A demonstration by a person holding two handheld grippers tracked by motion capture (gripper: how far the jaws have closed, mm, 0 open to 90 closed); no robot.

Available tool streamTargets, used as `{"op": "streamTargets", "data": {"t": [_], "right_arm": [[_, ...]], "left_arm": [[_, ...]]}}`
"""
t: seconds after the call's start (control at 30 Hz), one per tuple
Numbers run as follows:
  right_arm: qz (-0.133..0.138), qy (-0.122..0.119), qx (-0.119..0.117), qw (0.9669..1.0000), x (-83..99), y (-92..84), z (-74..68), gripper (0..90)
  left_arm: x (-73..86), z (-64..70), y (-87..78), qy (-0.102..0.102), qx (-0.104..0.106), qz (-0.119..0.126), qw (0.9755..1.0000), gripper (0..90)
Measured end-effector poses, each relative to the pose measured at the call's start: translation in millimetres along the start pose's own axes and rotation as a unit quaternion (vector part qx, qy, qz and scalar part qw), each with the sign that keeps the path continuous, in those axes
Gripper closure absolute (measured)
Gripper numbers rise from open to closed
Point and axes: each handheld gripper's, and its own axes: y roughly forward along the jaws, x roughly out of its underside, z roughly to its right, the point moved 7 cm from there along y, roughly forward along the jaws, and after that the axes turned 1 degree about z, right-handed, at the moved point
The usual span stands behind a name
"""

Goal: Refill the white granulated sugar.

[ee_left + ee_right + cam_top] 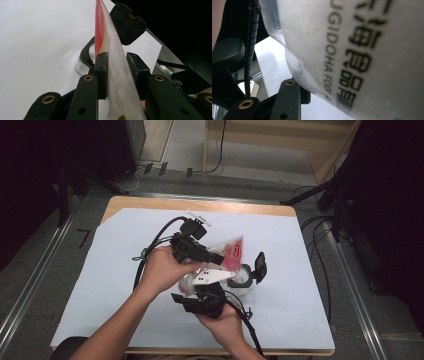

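left tool (pixel 117 75) clamps the packet (pixel 110 52) mid-frame; right tool (pixel 202 292) sits under it, grip unclear.

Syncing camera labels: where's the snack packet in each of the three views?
High view: the packet is at table centre, held between the two hands, red print on top.
Left gripper view: it stands edge-on between the left tool jaws, red face to the left.
Right gripper view: its white face with black lettering covers the upper right, very close.
Shared landmark: the white table cover.
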Motion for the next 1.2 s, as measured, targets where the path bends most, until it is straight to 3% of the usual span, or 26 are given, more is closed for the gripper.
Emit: {"op": "streamTargets", "data": {"t": [0.67, 1.2], "right_arm": [[0.002, 0.001, 0.0, 1.0, -1.1, -0.4, -1.4, 63.0], [0.003, 0.022, -0.009, 0.9997, -1.6, -1.2, -3.1, 63.3]], "left_arm": [[-1.2, 2.0, -1.1, 0.012, -0.005, 0.003, 0.9999, 71.5], [-1.2, 2.8, 0.3, 0.019, -0.006, 0.001, 0.9998, 69.9]]}}
